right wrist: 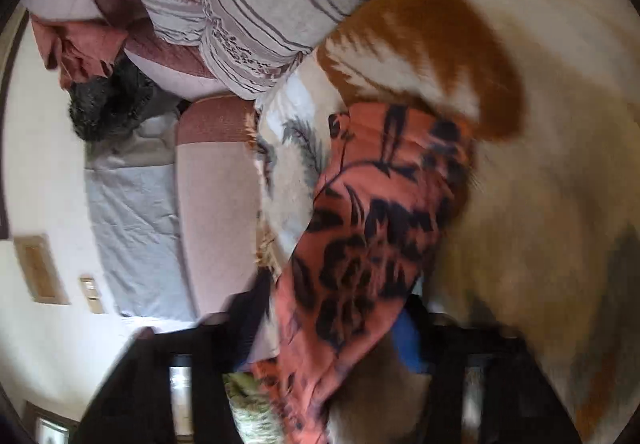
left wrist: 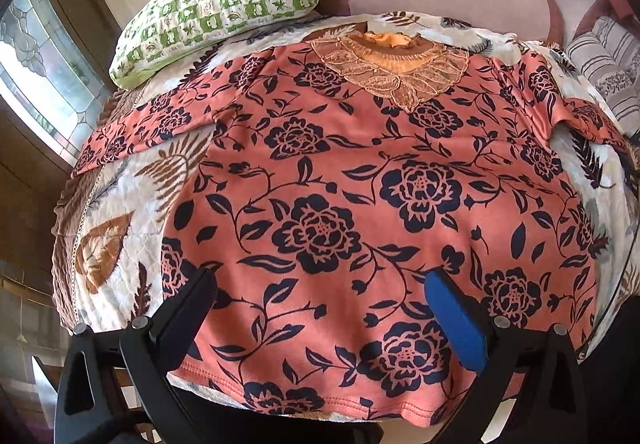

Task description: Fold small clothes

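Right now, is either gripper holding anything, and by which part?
The right gripper appears to pinch the floral top by a sleeve, though blurred. The left gripper is open, holding nothing.

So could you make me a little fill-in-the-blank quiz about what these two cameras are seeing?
1. The salmon-orange top with dark flowers lies spread on a leaf-print ____.
2. The left gripper hovers over the top's hem with its fingers ____.
3. The checked pillow is white and ____.
4. The right gripper holds part of the ____.

Missing words: quilt; open; green; top
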Tool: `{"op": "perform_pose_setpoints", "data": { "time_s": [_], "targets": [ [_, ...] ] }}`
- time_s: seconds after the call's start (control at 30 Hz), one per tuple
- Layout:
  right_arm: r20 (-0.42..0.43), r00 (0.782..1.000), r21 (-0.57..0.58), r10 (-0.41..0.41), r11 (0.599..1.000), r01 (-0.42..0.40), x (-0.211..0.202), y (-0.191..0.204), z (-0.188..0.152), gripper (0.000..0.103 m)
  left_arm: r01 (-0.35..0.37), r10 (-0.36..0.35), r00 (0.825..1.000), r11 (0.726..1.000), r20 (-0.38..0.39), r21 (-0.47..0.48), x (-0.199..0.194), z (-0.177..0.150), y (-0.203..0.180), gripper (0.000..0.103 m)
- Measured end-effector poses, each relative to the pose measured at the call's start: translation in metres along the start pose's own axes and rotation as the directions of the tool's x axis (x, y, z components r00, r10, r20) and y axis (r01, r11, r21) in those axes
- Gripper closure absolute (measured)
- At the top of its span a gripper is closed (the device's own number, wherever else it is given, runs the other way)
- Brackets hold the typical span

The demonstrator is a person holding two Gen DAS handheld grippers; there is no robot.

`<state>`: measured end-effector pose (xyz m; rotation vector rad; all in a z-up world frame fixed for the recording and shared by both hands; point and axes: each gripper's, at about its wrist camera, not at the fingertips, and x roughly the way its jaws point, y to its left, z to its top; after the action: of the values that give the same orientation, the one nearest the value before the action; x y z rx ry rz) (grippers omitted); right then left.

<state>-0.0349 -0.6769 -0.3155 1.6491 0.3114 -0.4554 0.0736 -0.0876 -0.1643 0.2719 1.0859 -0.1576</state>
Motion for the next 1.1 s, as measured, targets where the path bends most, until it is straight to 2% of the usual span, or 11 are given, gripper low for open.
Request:
{"op": "perform_pose_setpoints", "data": {
  "time_s": [0.03, 0.13, 0.2, 0.33, 0.47, 0.57, 0.77, 0.87, 0.9, 1.0, 1.1],
  "targets": [
    [0.000, 1.000, -0.005, -0.030, 1.000, 0.030, 0.003, -0.004, 0.002, 0.093, 0.005, -0.005, 1.000, 1.000, 0.002, -0.002, 0.000, 0.001, 0.001, 0.000],
    [0.048, 0.997, -0.111, -0.060, 0.992, 0.065, 0.004, 0.027, -0.009, 0.097, 0.013, -0.013, 1.000, 1.000, 0.012, -0.010, 0.002, 0.002, 0.008, 0.000],
    [0.090, 0.995, -0.290, -0.040, 0.955, 0.065, -0.006, 0.071, -0.036, 0.097, 0.018, -0.018, 1.000, 1.000, 0.017, -0.023, 0.003, 0.002, 0.014, 0.000],
    [-0.043, 0.995, -0.475, 0.090, 0.875, -0.099, -0.004, 0.149, -0.109, 0.097, 0.033, -0.031, 0.999, 0.997, 0.034, -0.073, 0.002, -0.001, 0.036, 0.000],
    [-0.225, 0.967, -0.568, 0.117, 0.791, -0.228, 0.029, 0.204, -0.216, 0.097, 0.034, -0.028, 0.998, 0.993, 0.054, -0.115, -0.005, -0.009, 0.062, 0.000],
    [-0.332, 0.942, -0.619, 0.055, 0.740, -0.261, 0.073, 0.223, -0.309, 0.097, 0.032, -0.021, 0.997, 0.987, 0.073, -0.155, -0.013, -0.017, 0.087, 0.000],
    [-0.451, 0.889, -0.649, -0.082, 0.714, -0.263, 0.139, 0.202, -0.453, 0.097, -0.004, 0.022, 0.996, 0.977, 0.082, -0.215, -0.022, -0.038, 0.133, 0.000],
    [-0.476, 0.848, -0.709, -0.233, 0.672, -0.213, 0.165, 0.174, -0.521, 0.092, -0.015, 0.033, 0.997, 0.970, 0.070, -0.243, -0.024, -0.048, 0.153, 0.000],
    [-0.478, 0.826, -0.734, -0.299, 0.652, -0.189, 0.175, 0.166, -0.541, 0.084, -0.019, 0.038, 0.997, 0.967, 0.069, -0.252, -0.025, -0.051, 0.158, 0.000],
    [-0.457, 0.783, -0.801, -0.421, 0.579, -0.156, 0.192, 0.143, -0.574, 0.028, -0.031, 0.054, 0.995, 0.960, 0.078, -0.279, -0.032, -0.057, 0.172, 0.000],
    [-0.479, 0.791, -0.803, -0.381, 0.554, -0.220, 0.182, 0.143, -0.572, 0.027, -0.045, 0.072, 0.994, 0.955, 0.084, -0.292, -0.036, -0.057, 0.177, 0.000]
  ]
}}
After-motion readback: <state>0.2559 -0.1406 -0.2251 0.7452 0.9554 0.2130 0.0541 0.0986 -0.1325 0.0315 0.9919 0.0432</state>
